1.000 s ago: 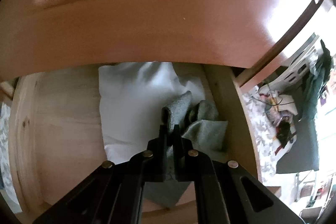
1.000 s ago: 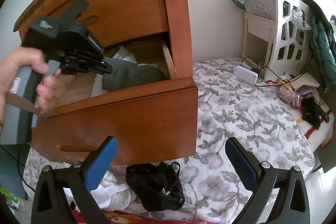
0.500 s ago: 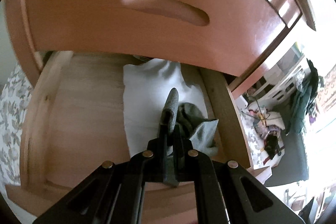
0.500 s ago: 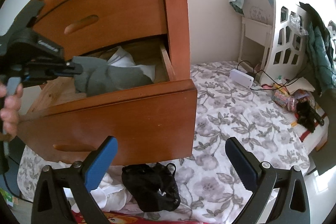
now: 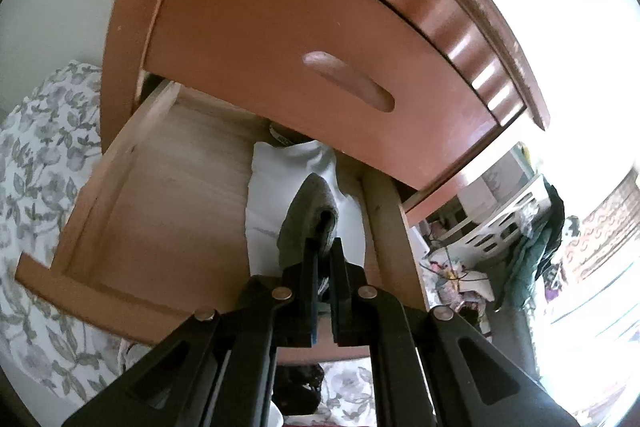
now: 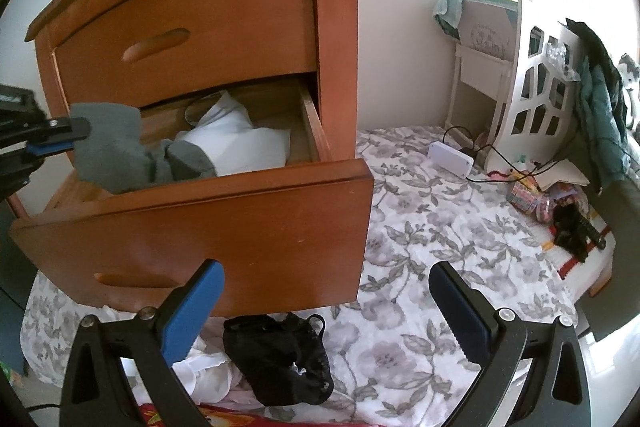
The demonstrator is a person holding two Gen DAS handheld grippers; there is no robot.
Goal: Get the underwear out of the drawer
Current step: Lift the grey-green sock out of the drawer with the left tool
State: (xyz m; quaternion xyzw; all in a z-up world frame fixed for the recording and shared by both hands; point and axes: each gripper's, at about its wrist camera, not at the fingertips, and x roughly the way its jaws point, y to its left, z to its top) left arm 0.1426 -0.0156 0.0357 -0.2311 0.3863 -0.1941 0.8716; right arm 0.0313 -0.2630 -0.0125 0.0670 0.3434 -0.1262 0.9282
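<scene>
1. Left gripper (image 5: 323, 247): fingers clenched on a fold of the grey knitted underwear (image 6: 120, 151), the pads pressing the cloth from both sides.
2. Underwear: pinched end lifted above the pale wooden floor of the open lower drawer (image 5: 160, 211); the loose part hanging from the fingers, draped over the top edge of the reddish-brown drawer front (image 6: 224, 223), the tail lying against the white folded cloth (image 6: 240, 143) inside.
3. Ahead of the left fingers: the white cloth, then the closed upper drawer front with carved oval handle (image 5: 348, 81) overhanging the back of the drawer.
4. To the left of these fingers: bare drawer floor up to the side wall, free room for moving.
5. Right gripper (image 6: 324, 307): blue-padded fingers spread wide, nothing between them, outside the drawer and below its front edge.
6. Between and just under the right fingers: black lace garment (image 6: 280, 359) on the flowered grey-white bedsheet (image 6: 432, 239).
</scene>
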